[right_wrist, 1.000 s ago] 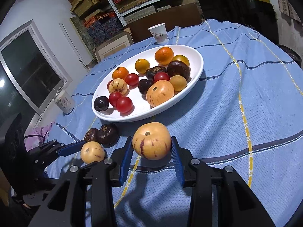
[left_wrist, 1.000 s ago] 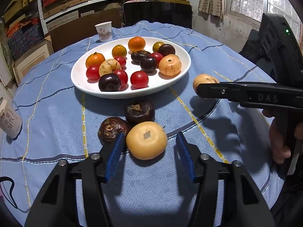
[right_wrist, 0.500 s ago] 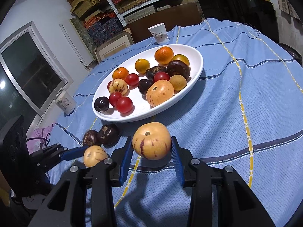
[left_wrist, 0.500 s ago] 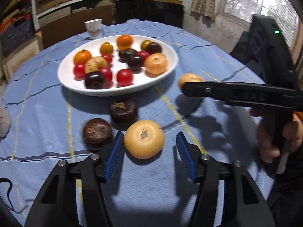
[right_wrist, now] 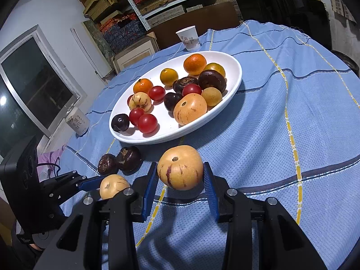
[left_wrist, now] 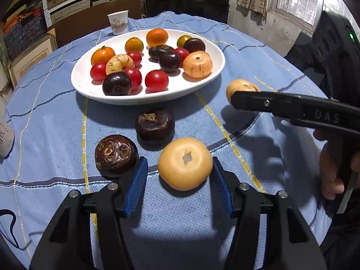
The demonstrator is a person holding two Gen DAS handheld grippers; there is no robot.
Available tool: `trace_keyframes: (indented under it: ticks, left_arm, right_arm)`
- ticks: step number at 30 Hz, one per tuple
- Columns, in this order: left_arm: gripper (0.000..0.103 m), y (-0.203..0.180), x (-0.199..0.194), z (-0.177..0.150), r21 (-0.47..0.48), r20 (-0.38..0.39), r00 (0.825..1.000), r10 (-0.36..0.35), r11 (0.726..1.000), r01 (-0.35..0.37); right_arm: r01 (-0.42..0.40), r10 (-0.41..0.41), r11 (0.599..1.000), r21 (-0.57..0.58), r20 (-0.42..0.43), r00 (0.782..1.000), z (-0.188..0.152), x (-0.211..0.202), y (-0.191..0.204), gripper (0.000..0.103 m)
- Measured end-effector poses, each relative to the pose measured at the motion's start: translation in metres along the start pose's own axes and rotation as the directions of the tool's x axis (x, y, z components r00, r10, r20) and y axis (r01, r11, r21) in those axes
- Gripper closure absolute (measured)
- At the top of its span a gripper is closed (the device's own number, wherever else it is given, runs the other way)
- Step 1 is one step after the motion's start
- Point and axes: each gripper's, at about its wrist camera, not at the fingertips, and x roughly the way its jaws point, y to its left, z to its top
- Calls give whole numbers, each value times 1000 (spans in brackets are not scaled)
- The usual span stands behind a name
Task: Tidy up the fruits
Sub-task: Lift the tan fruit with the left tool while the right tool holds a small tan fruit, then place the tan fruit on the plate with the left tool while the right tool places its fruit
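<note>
In the left wrist view, at the lower left, a dark carved-looking fruit (left_wrist: pixel 115 155) lies on the blue woven cloth of the surface (left_wrist: pixel 56 121), just beside your left gripper (left_wrist: pixel 180 186). Its jaws are spread around the smooth pale orange fruit (left_wrist: pixel 185 163); the right pad seems to touch it and the left does not, so I judge you are lining up a grasp. At the upper middle the glossy white plate (left_wrist: pixel 202 83) gathers the round fruits. At the right, your right gripper (right_wrist: pixel 178 189) pinches a speckled orange fruit (right_wrist: pixel 180 167), probably meant for the plate.
</note>
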Motion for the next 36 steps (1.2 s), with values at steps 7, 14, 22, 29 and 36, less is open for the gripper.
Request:
trace_keyframes:
  ticks: [7,14,22,29,36]
  left_arm:
    - [60,0,0,0,-1,10,1000,-18,1000,18]
    - [61,13,-6,-1,-64,46,998,-44,997,47]
    - [61,10,-12,-3,-49,64,997,-30,998,33]
    - [61,9,-17,-4,-41,77,997,-10,999,13]
    - [61,10,-26,-8,-50,94,996,-2,999,7]
  right_arm:
    - [-1,1,1000,-1,4,1000,0,0,0,63]
    - [-7,7,1000,-1,14,1000,-1,-2,1,63]
    - [-10,10,1000,0,17,1000,0,-3,0,63]
    - [-10,10,1000,-14,29,1000,0,-7,2,63]
    - [1,0,1000,-24,31,1000,-5,-12,6,63]
